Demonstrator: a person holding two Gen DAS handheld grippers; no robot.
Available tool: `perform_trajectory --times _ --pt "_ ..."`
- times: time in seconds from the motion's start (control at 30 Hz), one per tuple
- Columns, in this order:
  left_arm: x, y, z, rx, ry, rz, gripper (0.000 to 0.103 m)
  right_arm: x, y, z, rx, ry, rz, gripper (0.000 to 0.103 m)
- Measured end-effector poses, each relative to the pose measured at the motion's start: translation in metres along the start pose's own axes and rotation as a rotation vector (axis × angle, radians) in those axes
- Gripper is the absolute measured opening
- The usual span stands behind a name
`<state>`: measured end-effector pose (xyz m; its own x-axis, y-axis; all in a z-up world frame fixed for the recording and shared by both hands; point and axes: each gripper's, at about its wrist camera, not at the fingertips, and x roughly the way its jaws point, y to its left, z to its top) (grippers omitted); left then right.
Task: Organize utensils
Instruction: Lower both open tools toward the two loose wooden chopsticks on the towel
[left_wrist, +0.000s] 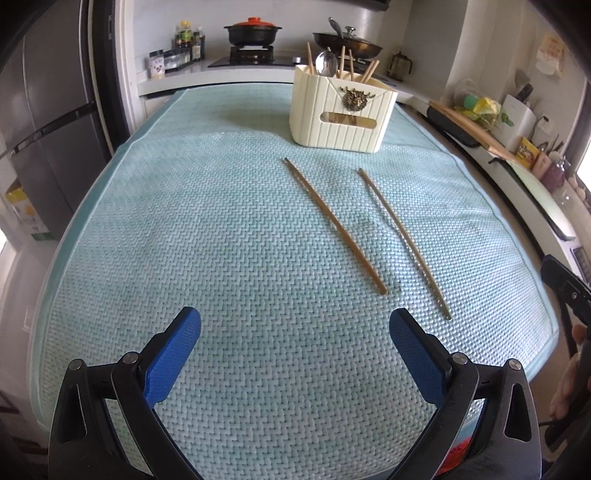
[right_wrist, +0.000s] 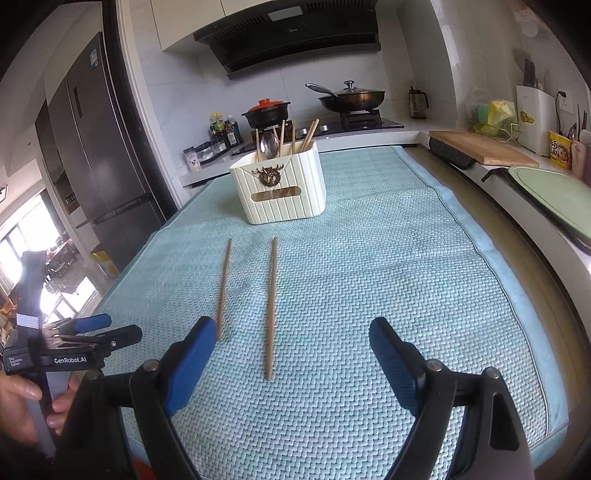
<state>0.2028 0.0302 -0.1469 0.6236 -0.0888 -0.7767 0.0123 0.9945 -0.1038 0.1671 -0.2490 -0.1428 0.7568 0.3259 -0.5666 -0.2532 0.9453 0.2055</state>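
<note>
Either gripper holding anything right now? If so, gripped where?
Nothing held. Left gripper and right gripper are both open and empty; both chopsticks lie on the mat.

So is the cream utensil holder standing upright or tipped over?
Upright. The utensil holder sits flat on the mat, with chopsticks and a spoon poking out its top.

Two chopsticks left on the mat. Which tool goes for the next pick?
Right, probably. The right tool is open with a chopstick lying between its fingertips; both chopsticks lie right of the open left tool.
</note>
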Motion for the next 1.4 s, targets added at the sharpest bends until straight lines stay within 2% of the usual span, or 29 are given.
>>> perform_trajectory --times 0.17,0.33,0.47,0.63,0.8,0.93,0.97,1.03,1.17,1.23,1.33,1.4 --pt "0.002 0.007 -0.001 -0.006 -0.006 0.002 0.102 0.002 0.004 0.001 -0.021 0.003 -0.022 0.086" --pt "0.001 0.02 -0.001 -0.043 -0.025 0.015 0.102 0.012 0.002 -0.001 0.003 0.06 -0.016 0.086" --pt "0.004 0.032 0.0 -0.077 -0.029 0.012 0.102 0.015 0.003 0.001 -0.006 0.092 -0.054 0.086" --pt "0.013 0.037 0.01 -0.086 -0.003 0.014 0.102 0.024 0.0 0.005 -0.009 0.125 -0.085 0.086" --pt "0.022 0.044 0.024 -0.104 0.032 0.007 0.102 0.041 -0.004 0.018 -0.015 0.179 -0.061 0.086" --pt "0.033 0.049 0.047 -0.109 0.093 -0.042 0.102 0.062 -0.005 0.039 -0.032 0.229 -0.024 0.086" --pt "0.037 0.05 0.054 -0.109 0.113 -0.057 0.102 0.069 -0.005 0.045 -0.029 0.242 -0.008 0.085" --pt "0.043 0.049 0.069 -0.117 0.123 -0.09 0.102 0.083 -0.004 0.057 -0.014 0.276 0.032 0.068" --pt "0.057 0.04 0.096 -0.092 0.127 -0.1 0.102 0.117 0.005 0.077 -0.025 0.326 0.088 0.06" --pt "0.068 0.033 0.11 -0.063 0.124 -0.087 0.102 0.135 0.013 0.083 -0.048 0.348 0.108 0.052" --pt "0.091 0.024 0.131 -0.056 0.127 -0.071 0.101 0.163 0.022 0.087 -0.07 0.38 0.119 0.051" --pt "0.109 0.02 0.142 -0.062 0.134 -0.054 0.101 0.181 0.027 0.088 -0.09 0.398 0.118 0.045"
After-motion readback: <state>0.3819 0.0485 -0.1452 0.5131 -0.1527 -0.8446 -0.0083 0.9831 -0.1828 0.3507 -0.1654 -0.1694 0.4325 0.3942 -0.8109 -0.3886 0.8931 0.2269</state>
